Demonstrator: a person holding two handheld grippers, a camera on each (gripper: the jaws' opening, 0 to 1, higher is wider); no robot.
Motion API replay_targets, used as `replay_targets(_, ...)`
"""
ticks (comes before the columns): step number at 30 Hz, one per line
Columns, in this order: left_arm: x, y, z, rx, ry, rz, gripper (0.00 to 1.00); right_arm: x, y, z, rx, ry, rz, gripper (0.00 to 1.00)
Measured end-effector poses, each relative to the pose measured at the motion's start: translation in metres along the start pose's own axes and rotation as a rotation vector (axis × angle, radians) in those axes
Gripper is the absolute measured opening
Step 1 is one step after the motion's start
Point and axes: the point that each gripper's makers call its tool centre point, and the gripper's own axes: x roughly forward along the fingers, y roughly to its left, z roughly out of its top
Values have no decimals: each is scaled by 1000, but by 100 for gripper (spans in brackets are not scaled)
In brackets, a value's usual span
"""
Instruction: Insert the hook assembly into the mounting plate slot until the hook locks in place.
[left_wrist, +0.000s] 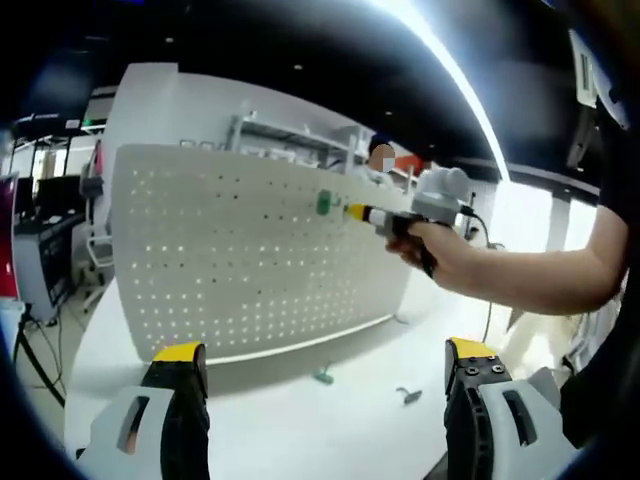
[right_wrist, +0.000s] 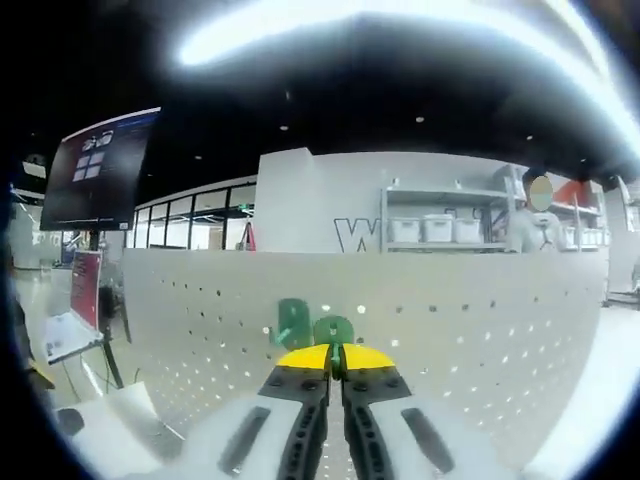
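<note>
A white pegboard mounting plate (left_wrist: 240, 260) stands upright on a white table (left_wrist: 300, 420). A green hook (left_wrist: 324, 203) sits against its upper right part. In the left gripper view a person's hand holds my right gripper (left_wrist: 352, 212) with its yellow tips at that hook. In the right gripper view my right gripper (right_wrist: 335, 356) has its jaws pressed together on the green hook (right_wrist: 333, 329), right at the pegboard (right_wrist: 480, 330). A second green part (right_wrist: 292, 320) shows just to its left. My left gripper (left_wrist: 325, 352) is open and wide over the table, holding nothing.
A loose green hook piece (left_wrist: 322, 377) and a grey one (left_wrist: 408, 396) lie on the table in front of the board. Shelving with white bins (right_wrist: 435, 228) and a person stand behind the board. A monitor (right_wrist: 100, 165) hangs at the left.
</note>
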Motion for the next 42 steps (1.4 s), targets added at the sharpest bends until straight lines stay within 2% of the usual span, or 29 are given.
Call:
replay_targets(12, 1, 4, -3, -6, 9, 7, 100, 7, -8, 14, -10, -49, -45, 0)
replay_targets(42, -3, 10, -6, -16, 13, 24, 100, 15, -13, 1, 11, -34, -102, 0)
